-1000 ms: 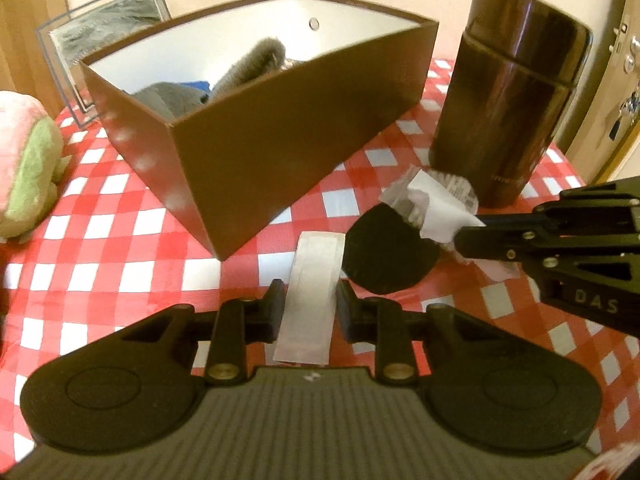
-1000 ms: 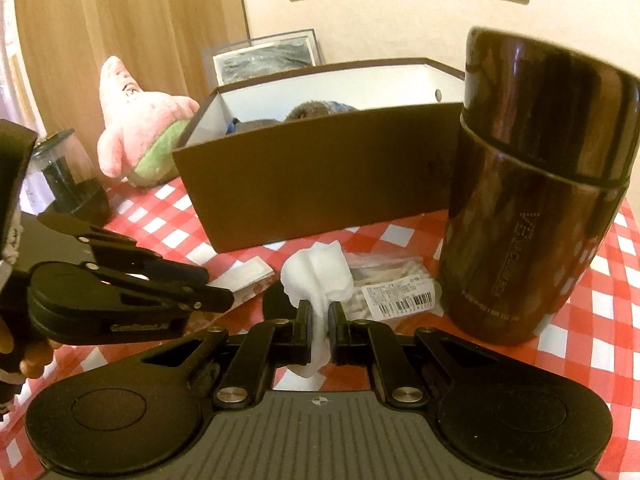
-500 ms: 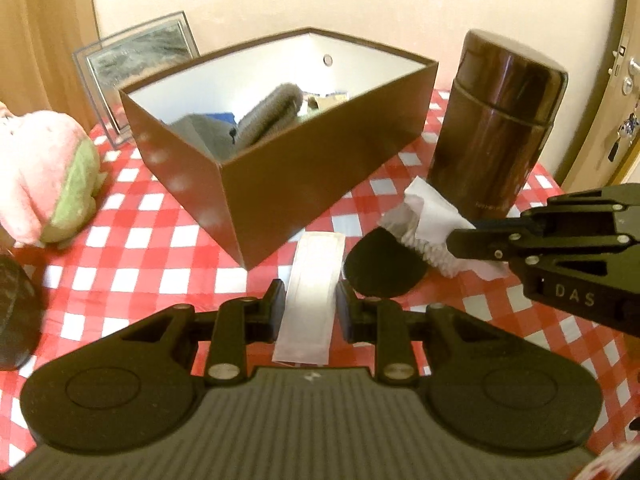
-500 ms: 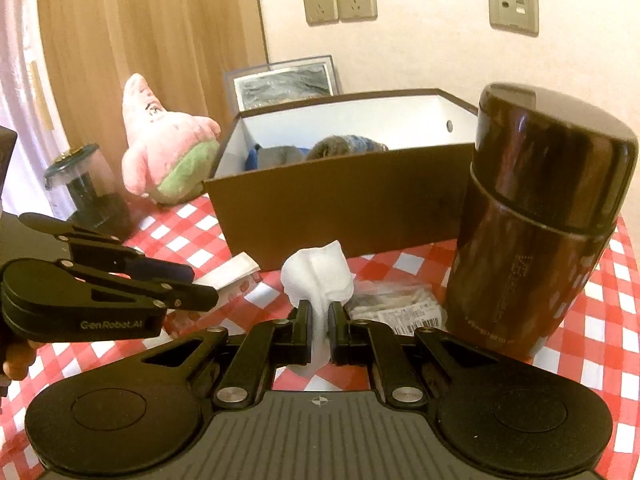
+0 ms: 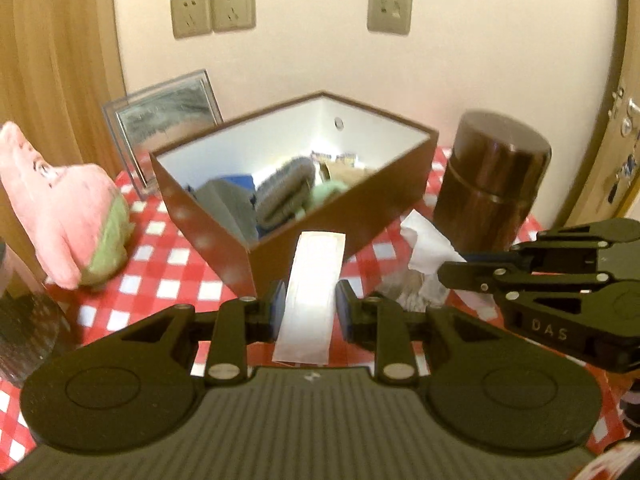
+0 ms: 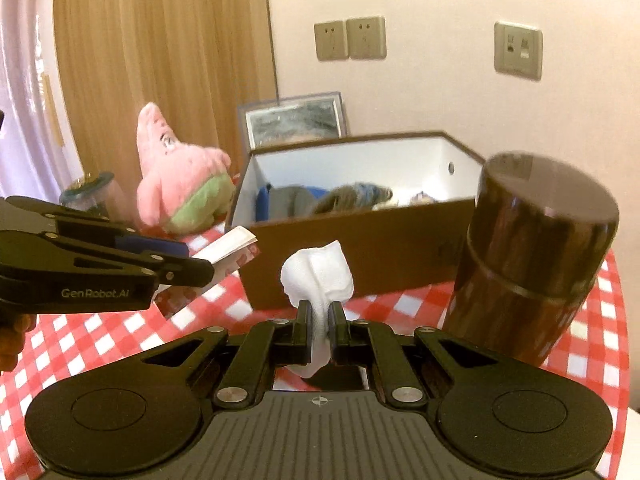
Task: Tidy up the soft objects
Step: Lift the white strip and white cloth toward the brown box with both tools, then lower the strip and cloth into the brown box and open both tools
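left wrist view: the left gripper (image 5: 310,306) is clamped on a flat white packet (image 5: 314,280), its two pads pressing the long edges, and the packet sticks out forward, its far end overlapping the near wall of the brown box (image 5: 360,216) in this view. the box stands open on the red-and-white checked tablecloth (image 5: 168,264) and already contains soft things: a grey folded cloth (image 5: 224,208), a grey knitted roll (image 5: 284,192) and something pale green (image 5: 326,194). to the right, the right gripper (image 5: 444,274) enters from the side, clenched on a crumpled white tissue (image 5: 426,246), in front of a dark brown canister (image 5: 492,184). a pink plush star (image 5: 60,208) sits left of the box, with a framed picture (image 5: 164,114) leaning on the wall behind. in the right wrist view, the right gripper (image 6: 320,322) pinches the white tissue (image 6: 318,276) tightly between nearly closed pads, the wad bulging above them before the box (image 6: 360,264). the left gripper (image 6: 200,270) reaches in from the left with the packet (image 6: 232,246) in its grip.
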Action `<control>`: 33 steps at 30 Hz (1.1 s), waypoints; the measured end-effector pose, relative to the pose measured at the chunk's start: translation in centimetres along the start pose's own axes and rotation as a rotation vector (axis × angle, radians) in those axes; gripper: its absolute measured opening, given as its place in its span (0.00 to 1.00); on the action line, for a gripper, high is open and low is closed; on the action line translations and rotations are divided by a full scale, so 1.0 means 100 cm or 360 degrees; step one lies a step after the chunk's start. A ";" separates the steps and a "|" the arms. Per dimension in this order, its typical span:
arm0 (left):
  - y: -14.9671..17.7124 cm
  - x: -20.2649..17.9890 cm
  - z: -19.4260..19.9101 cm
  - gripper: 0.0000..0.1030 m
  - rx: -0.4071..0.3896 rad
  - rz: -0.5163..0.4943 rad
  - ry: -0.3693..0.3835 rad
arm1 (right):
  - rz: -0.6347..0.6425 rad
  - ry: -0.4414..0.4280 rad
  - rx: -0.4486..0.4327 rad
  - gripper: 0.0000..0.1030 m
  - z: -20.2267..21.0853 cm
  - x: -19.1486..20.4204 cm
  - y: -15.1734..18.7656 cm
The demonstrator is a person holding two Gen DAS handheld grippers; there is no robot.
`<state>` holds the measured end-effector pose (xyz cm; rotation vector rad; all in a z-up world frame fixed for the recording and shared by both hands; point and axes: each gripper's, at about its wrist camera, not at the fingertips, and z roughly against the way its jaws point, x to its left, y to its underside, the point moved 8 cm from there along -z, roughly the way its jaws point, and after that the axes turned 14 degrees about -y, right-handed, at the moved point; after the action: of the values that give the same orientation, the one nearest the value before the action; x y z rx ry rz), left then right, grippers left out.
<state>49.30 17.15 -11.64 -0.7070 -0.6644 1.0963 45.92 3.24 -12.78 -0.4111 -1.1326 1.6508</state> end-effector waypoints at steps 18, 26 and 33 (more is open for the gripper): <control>-0.093 0.021 -0.026 0.24 -0.0169 0.0173 -0.0052 | 0.0002 0.0110 -0.0198 0.08 -0.042 -0.013 -0.093; -0.117 0.038 -0.079 0.24 -0.0082 0.0278 -0.0039 | -0.0155 0.0225 -0.0159 0.08 -0.090 -0.042 -0.112; -0.132 0.046 -0.127 0.28 0.0001 0.0335 -0.0031 | -0.0259 0.0316 -0.0142 0.08 -0.121 -0.070 -0.119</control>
<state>67.83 15.42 -8.47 -0.7793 -0.6161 1.2978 64.16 2.92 -10.72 -0.5147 -1.0640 1.3900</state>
